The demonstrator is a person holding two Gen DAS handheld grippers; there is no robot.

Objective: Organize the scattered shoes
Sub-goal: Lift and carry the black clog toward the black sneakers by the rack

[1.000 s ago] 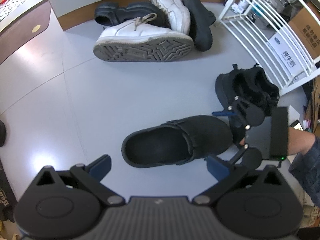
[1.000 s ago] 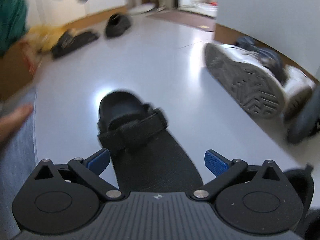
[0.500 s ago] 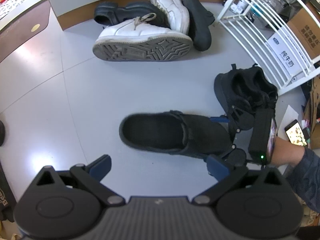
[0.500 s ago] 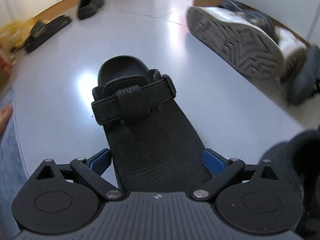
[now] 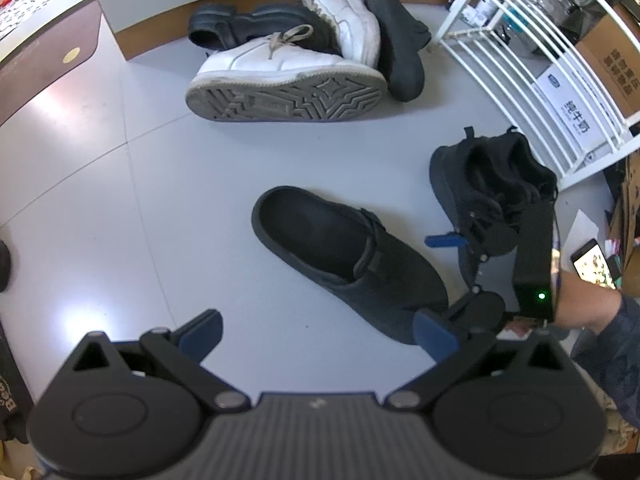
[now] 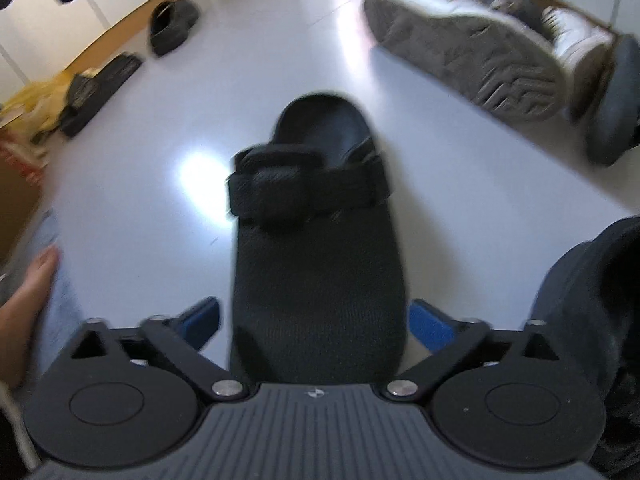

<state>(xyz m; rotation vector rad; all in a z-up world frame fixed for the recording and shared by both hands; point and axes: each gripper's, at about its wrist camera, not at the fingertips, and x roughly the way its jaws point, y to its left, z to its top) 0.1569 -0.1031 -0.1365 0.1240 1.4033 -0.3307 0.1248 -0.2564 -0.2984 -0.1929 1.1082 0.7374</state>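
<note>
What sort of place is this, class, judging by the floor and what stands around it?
Probably a home entryway or utility corner: loose shoes, like the white lace-up sneaker, lie on a pale tiled floor, beside a white wire storage rack and a brown cardboard box.

White label (image 5: 570, 98) leaning in the white wire rack (image 5: 496, 46), three black Chinese characters reading 纯牛奶 under a small blue logo too small to read, brown cardboard box (image 5: 612, 60) behind the rack, printed Chinese characters, illegible
</note>
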